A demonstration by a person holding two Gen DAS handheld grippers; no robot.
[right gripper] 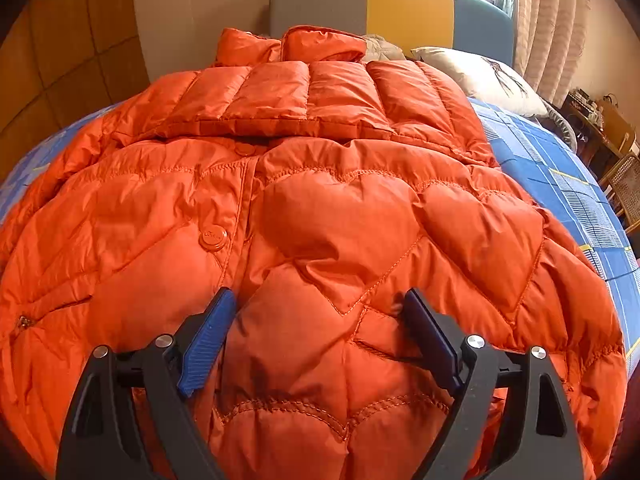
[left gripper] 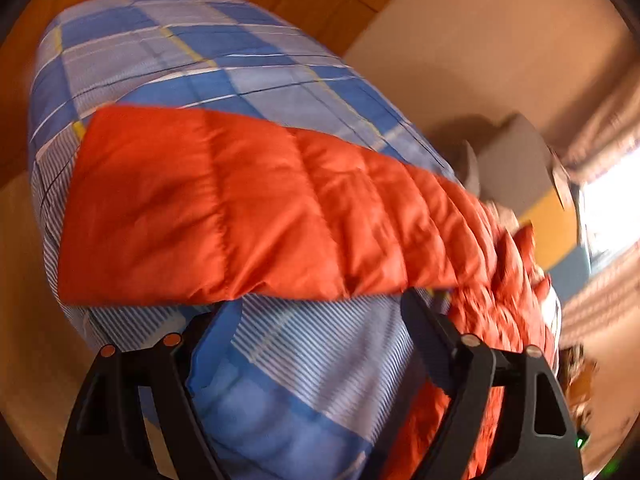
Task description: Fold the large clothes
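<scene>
An orange quilted puffer jacket point(right gripper: 328, 216) lies front up on a bed with a blue checked sheet point(right gripper: 560, 176). One sleeve point(right gripper: 304, 96) is folded across its chest, below the collar point(right gripper: 288, 44). My right gripper point(right gripper: 320, 300) is open, its blue pads resting on the puffy lower front, with a bulge of fabric between them but not pinched. In the left wrist view a flat orange sleeve point(left gripper: 240, 208) stretches over the sheet point(left gripper: 192, 56). My left gripper point(left gripper: 316, 308) is open just under the sleeve's near edge, with only sheet between its fingers.
A pale pillow point(right gripper: 480, 76) lies at the bed's head, against a grey, yellow and blue headboard point(right gripper: 360, 4). Curtains point(right gripper: 552, 20) and a bright window are at the far right, with a cane chair point(right gripper: 624, 184) beside the bed. Wooden wall panels point(right gripper: 60, 60) line the left.
</scene>
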